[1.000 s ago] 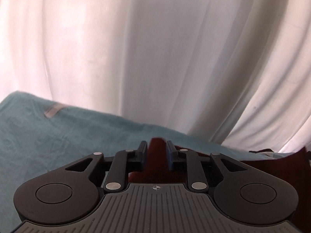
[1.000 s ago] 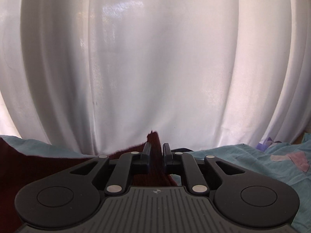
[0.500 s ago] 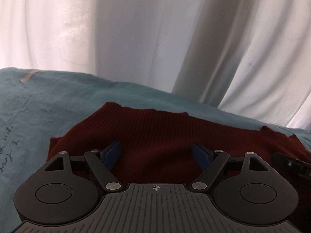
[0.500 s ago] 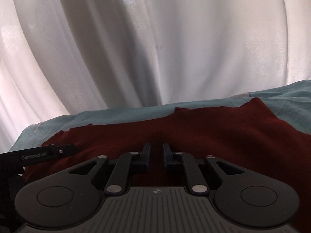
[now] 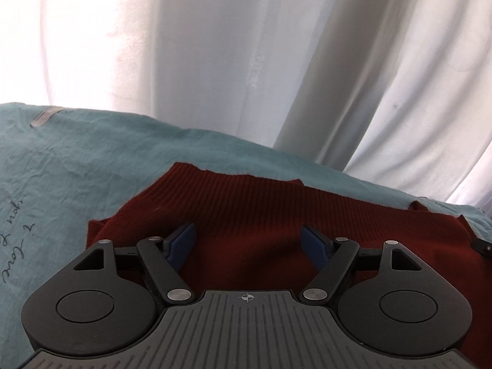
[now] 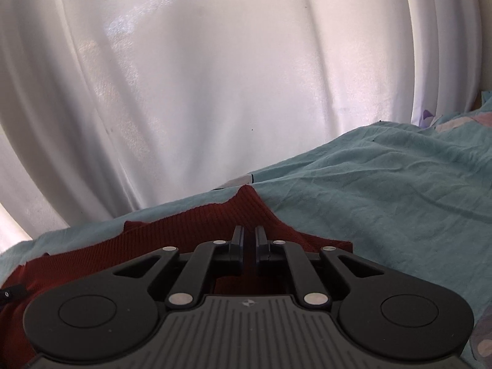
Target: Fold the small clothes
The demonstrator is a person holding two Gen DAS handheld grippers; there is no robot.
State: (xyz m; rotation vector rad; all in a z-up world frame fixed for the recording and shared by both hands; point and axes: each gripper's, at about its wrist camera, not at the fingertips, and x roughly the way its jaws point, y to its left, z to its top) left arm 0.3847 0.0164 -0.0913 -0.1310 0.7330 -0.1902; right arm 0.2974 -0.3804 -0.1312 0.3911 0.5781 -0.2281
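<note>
the dark red knit garment (image 5: 276,215) lies flat across the lower half of both views on the teal sheet (image 5: 77,169), its long axis left-right; left gripper (image 5: 248,241) fingers apart, closing slightly, over it, right gripper (image 6: 249,240) apparently pinching its far corner.

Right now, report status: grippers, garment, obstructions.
Left gripper jaws closing, clear of the fabric. Right gripper shut on dark red knit garment, pinching its corner. Garment spread on teal sheet. No obstruction seen.
</note>
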